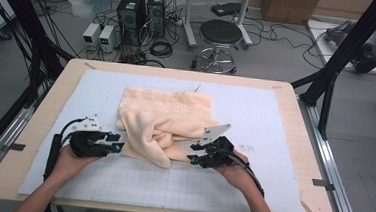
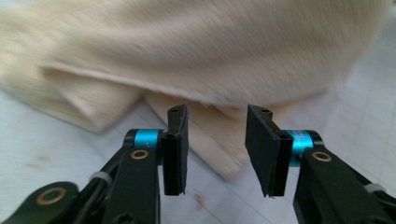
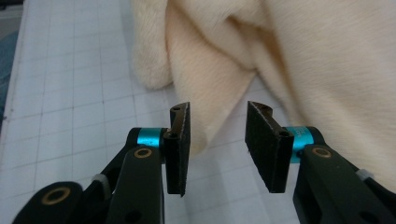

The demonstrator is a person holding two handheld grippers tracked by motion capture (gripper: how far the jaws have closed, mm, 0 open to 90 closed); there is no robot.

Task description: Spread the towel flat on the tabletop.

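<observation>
A cream towel (image 1: 162,117) lies rumpled and partly folded on the white gridded mat (image 1: 255,115), its near edge bunched into a rounded flap. My left gripper (image 1: 118,145) sits at the towel's near-left edge, jaws open. In the left gripper view a folded towel corner (image 2: 219,135) lies between and just beyond the open gripper (image 2: 215,140). My right gripper (image 1: 191,154) is at the towel's near-right edge, also open. In the right gripper view a hanging fold of towel (image 3: 205,93) reaches down between the open jaws of the gripper (image 3: 217,140), which do not pinch it.
The mat covers a wooden table (image 1: 296,108). Bare mat stretches to the right and in front of the towel. Beyond the table stand a black stool (image 1: 219,40), computer towers (image 1: 140,12) and cables on the floor. A black frame post (image 1: 351,42) rises at the right.
</observation>
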